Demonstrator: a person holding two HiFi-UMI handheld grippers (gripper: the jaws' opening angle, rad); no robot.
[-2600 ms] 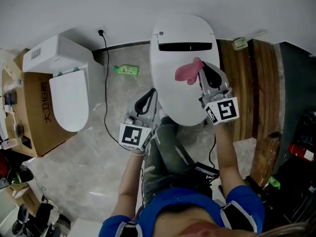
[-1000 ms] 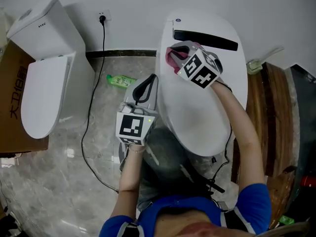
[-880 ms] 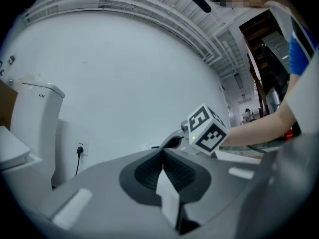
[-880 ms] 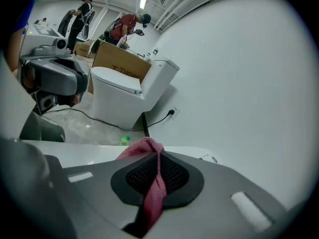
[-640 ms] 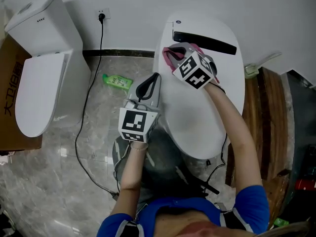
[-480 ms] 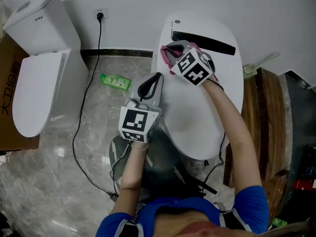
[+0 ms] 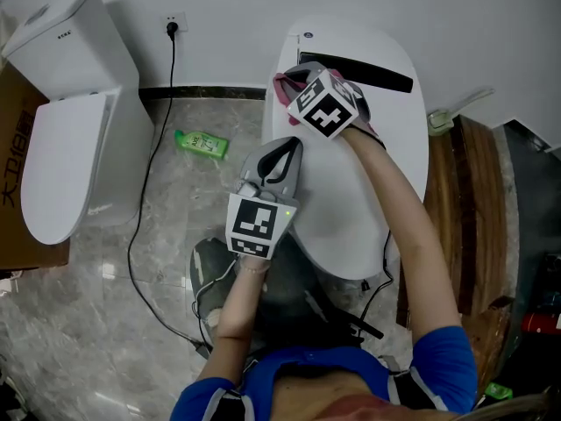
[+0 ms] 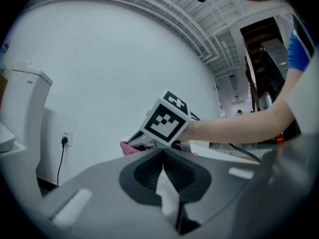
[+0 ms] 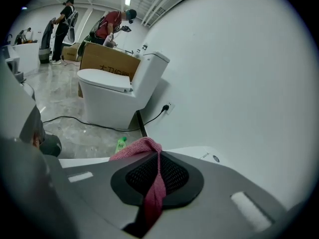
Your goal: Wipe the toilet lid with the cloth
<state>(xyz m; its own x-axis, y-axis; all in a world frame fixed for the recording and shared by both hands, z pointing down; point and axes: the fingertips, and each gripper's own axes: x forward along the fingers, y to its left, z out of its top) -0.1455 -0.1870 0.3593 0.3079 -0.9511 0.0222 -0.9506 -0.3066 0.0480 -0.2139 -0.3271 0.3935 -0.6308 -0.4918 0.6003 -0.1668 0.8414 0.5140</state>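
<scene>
The white toilet lid (image 7: 359, 174) lies shut below me, with a black slot (image 7: 355, 70) near its back. My right gripper (image 7: 294, 75) is at the lid's back left edge, shut on the pink cloth (image 7: 281, 87), which presses on the lid. In the right gripper view the pink cloth (image 9: 137, 148) bunches past the right gripper (image 9: 158, 155) and a strip of it runs back between the jaws. My left gripper (image 7: 294, 144) hovers by the lid's left edge, a little nearer me, shut with nothing held. The left gripper (image 8: 162, 151) points at the right gripper's marker cube (image 8: 167, 120).
A second white toilet (image 7: 70, 139) and a cardboard box (image 7: 9, 200) stand at the left. A green bottle (image 7: 200, 143) and a black cable (image 7: 151, 174) from a wall socket (image 7: 169, 24) lie on the marble floor. Wooden boards (image 7: 456, 217) are at the right. People (image 9: 112, 26) stand far behind.
My right gripper has slid the cloth leftward across the back of the lid to its left edge. The left gripper has shifted slightly right, closer to the lid.
</scene>
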